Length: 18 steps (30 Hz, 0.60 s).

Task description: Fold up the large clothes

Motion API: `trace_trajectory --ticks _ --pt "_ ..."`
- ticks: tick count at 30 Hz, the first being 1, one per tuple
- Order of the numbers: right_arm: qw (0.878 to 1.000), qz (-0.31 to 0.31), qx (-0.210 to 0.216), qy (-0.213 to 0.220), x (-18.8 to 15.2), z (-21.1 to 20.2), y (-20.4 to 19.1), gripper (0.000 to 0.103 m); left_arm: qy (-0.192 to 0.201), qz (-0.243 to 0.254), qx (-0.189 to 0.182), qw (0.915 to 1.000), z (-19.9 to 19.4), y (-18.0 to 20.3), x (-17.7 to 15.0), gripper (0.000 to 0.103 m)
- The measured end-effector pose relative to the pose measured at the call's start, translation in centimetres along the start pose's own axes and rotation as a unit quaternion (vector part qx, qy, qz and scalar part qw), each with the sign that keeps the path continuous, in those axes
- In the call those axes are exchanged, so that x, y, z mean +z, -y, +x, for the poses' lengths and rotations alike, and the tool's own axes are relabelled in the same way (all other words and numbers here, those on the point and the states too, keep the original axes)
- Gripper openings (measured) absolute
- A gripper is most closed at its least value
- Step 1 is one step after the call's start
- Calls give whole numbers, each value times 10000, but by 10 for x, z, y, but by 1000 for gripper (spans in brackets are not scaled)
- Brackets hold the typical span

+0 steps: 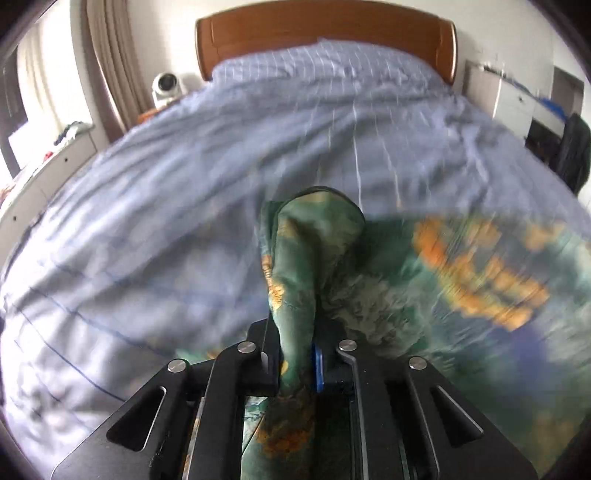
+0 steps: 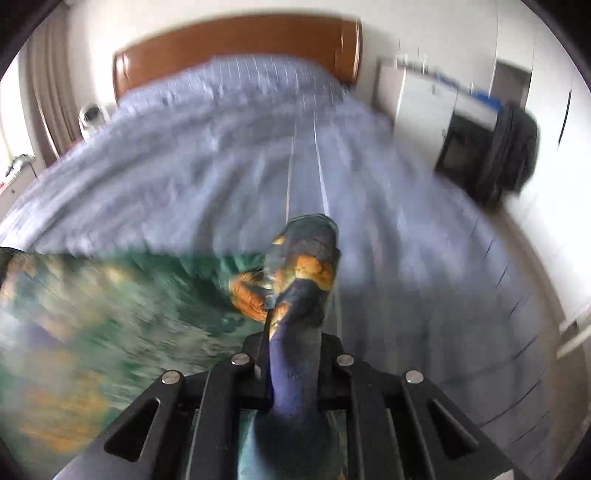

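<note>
**Both jaws clamped on the garment**

I am gripping the green-and-orange garment (image 1: 295, 280) in my left gripper (image 1: 295, 363) and right gripper (image 2: 293, 365), jaws pinching bunched folds. The cloth is hanging over the bed (image 1: 184, 192), below the headboard (image 1: 325, 33).

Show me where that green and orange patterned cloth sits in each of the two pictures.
Left wrist view: green and orange patterned cloth fills lower right, a fold pinched at bottom centre.
Right wrist view: the cloth fills lower left.
Shared landmark: brown wooden headboard, top.
</note>
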State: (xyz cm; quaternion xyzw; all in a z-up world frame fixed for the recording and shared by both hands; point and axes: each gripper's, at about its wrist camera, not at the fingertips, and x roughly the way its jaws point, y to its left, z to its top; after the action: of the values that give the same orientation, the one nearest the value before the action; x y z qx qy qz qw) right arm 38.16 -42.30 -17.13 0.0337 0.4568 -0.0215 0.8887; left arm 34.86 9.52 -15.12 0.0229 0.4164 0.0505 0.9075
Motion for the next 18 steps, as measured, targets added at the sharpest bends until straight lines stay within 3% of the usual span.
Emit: trace_trajectory --ticks 5,18 --pt "9965 689 477 76 -24 23 22 15 183 -202 -183 9995 13 -7 -17 15" --pt "9971 626 433 77 -21 29 17 16 279 -360 -335 9984 19 -5 -19 17"
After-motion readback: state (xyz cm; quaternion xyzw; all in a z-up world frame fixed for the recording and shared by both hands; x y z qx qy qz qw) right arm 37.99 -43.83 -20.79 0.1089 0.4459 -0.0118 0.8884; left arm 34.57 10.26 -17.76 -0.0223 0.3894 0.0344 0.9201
